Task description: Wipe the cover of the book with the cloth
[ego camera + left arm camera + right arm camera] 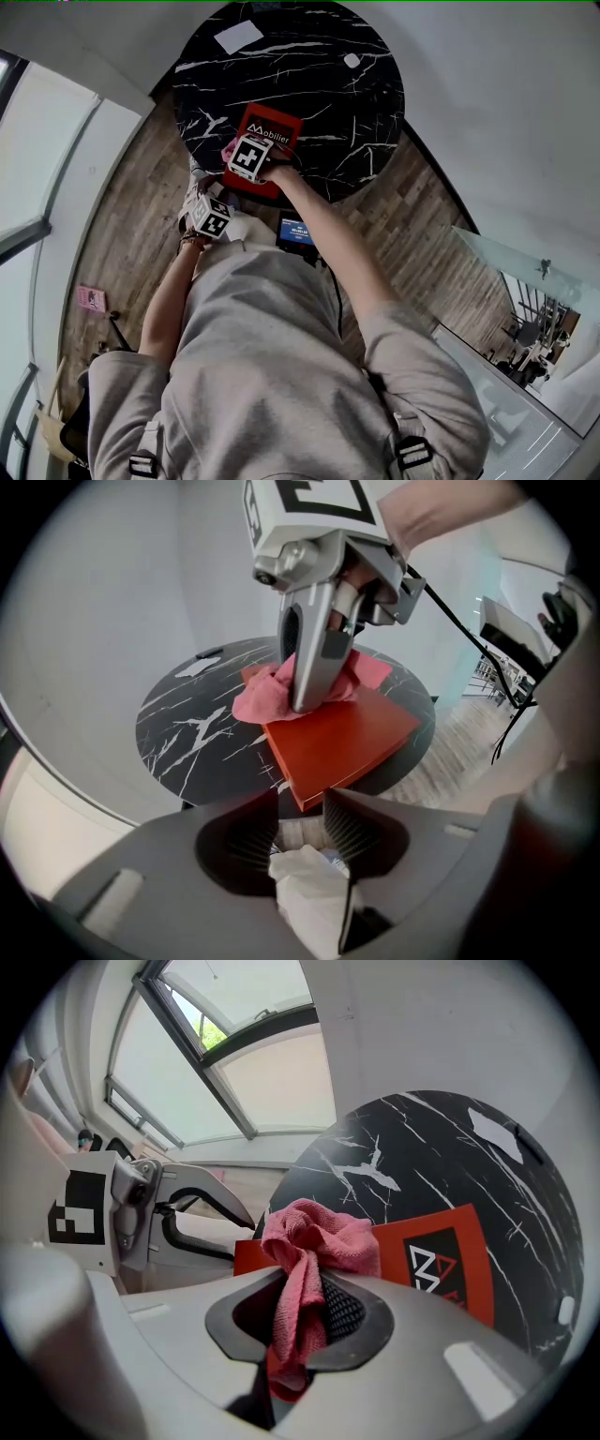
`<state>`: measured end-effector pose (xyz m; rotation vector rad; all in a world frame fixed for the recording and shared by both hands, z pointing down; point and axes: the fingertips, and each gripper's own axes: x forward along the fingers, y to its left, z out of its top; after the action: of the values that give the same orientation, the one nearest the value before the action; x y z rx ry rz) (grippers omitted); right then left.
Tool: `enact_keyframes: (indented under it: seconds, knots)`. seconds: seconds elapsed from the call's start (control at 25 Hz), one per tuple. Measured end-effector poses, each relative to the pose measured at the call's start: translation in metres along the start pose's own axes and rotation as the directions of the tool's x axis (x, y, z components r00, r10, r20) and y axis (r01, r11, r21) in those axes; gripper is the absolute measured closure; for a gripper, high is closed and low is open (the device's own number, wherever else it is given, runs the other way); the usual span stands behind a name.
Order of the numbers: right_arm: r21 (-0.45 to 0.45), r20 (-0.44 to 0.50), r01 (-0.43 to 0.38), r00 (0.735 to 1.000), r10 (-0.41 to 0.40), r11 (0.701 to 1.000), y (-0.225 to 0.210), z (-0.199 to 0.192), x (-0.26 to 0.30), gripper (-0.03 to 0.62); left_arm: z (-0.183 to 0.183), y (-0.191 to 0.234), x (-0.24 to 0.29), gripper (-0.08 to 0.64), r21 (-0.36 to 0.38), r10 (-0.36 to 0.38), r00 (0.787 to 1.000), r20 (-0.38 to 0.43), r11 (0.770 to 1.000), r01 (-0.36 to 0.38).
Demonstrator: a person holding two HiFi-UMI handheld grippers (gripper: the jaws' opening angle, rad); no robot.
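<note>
A red book (272, 131) lies at the near edge of the round black marble table (309, 94). My right gripper (246, 165) stands over the book's near left part, shut on a bunched pink cloth (314, 1241) that rests on the cover (441, 1251). In the left gripper view the cloth (262, 697) sits under the right gripper's fingers (314, 663) on the book (342, 738). My left gripper (292, 803) hovers off the table just short of the book's near corner, jaws apart. Something white and crumpled shows through the gap, and I cannot tell what it is.
On the table's far side lie a white card (238, 37) and a small white object (352, 60). A lit phone screen (295, 231) hangs at the person's chest. Wood floor surrounds the table, with a pink item (91, 298) at left. Windows line the left wall.
</note>
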<state>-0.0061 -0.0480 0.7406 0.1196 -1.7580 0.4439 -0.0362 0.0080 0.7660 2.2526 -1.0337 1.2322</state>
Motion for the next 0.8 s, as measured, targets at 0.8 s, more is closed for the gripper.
enact_keyframes:
  seconds: [0.8]
  knots:
    - [-0.028,-0.002,-0.094,0.996,0.094,0.995,0.048,-0.008,0.013,0.517,0.001,-0.003,0.003,0.418,-0.039,0.013,1.000,-0.021,0.999,-0.014]
